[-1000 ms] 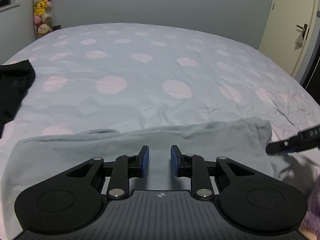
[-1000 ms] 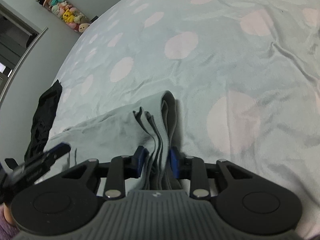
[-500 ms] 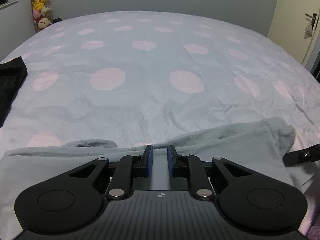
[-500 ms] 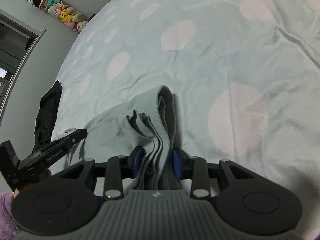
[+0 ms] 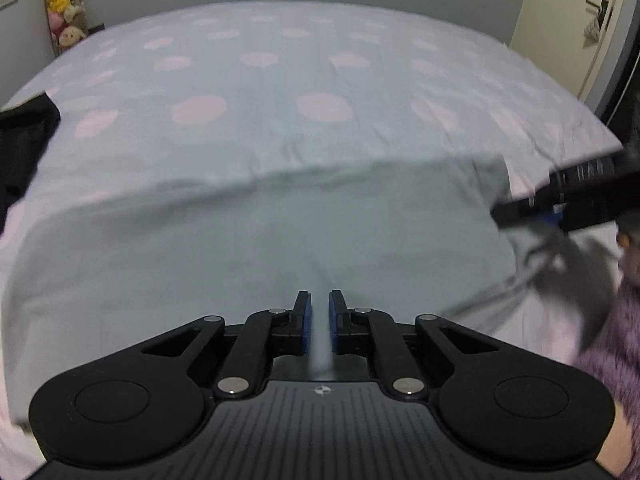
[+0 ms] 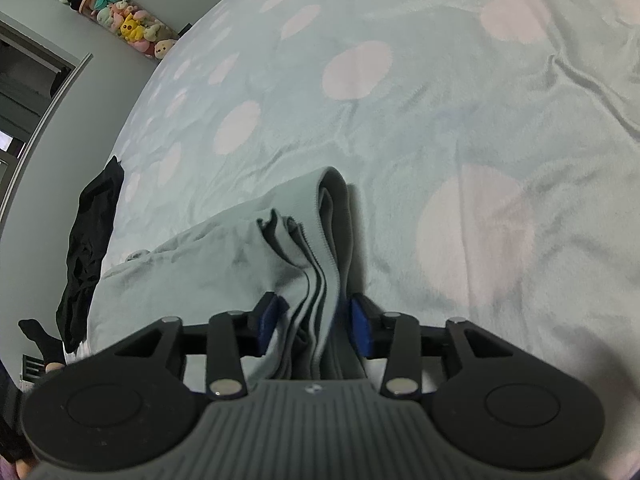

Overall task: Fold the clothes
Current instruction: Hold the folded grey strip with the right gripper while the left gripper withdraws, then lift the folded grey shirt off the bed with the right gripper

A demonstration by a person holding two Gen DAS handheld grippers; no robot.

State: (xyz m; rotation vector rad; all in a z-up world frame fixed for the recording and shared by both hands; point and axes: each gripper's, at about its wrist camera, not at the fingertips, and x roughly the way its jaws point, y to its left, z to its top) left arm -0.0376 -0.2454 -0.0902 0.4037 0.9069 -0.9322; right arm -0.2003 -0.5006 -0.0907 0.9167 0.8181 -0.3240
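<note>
Black garment (image 5: 20, 148) bunched at the far left edge of the bed (image 5: 320, 80), apart from my work. Hanging tube of plush toys (image 6: 120, 20) in the back corner is the only container in view; it looks full, contents packed one above another. Task piece is the grey-green garment (image 5: 260, 240), spread across the near side of the bed and running between both my tools. My left gripper (image 5: 319, 326) has its pads nearly together with a thin band of that cloth pinched between them at the near hem. My right gripper (image 6: 314, 320) stands wider, closed onto a thick bunch of stacked layers at the garment's right end, ribbed edge showing. In the left view that end looks lifted and blurred, so I judge the cloth is in motion. Progress: several layers are already gathered at the right, so at least one fold line exists there; the body lies broad and flat, not a compact packet. I judge the fold is mid-way, with further halving and squaring of edges left.
</note>
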